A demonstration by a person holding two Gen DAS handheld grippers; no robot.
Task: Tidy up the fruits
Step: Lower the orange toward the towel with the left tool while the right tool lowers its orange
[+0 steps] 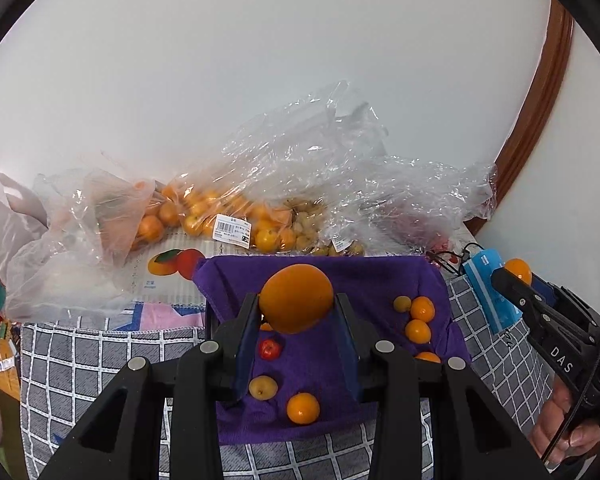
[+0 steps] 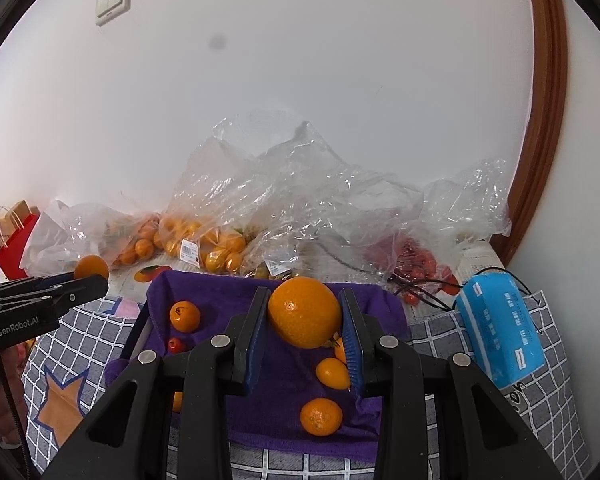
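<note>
Far left, rear: plastic bags of oranges [image 1: 204,216] heaped against the wall, slack and crumpled. Risk of bag collapse or rolling fruit if brushed.

Left gripper [image 1: 296,308]: closed on a large orange [image 1: 296,298], held above the purple towel [image 1: 236,276]. Contact limited to the fruit's sides near the tips of the pads; round, smooth skin. Likely failure: slip and drop onto fruit below if grip eases or the wrist tilts.

Beneath, on the towel: small red fruit [image 1: 269,349], pale yellow fruit [image 1: 263,387], small orange [image 1: 303,408]. Further right, a cluster of small oranges [image 1: 418,319] near the towel's edge. Risk of a dropped orange scattering these off the towel.

Right gripper [image 2: 305,312]: clamped on a second large orange [image 2: 304,312], likewise over the towel, with loose small oranges [image 2: 321,416] directly under. Same slip hazard.

Both grippers close together over one towel; collision judged possible if moved inward at once.

Far right: blue tissue pack [image 2: 500,330] and a black cable [image 2: 420,284] running toward it. Snagging judged possible on a rightward sweep.
</note>
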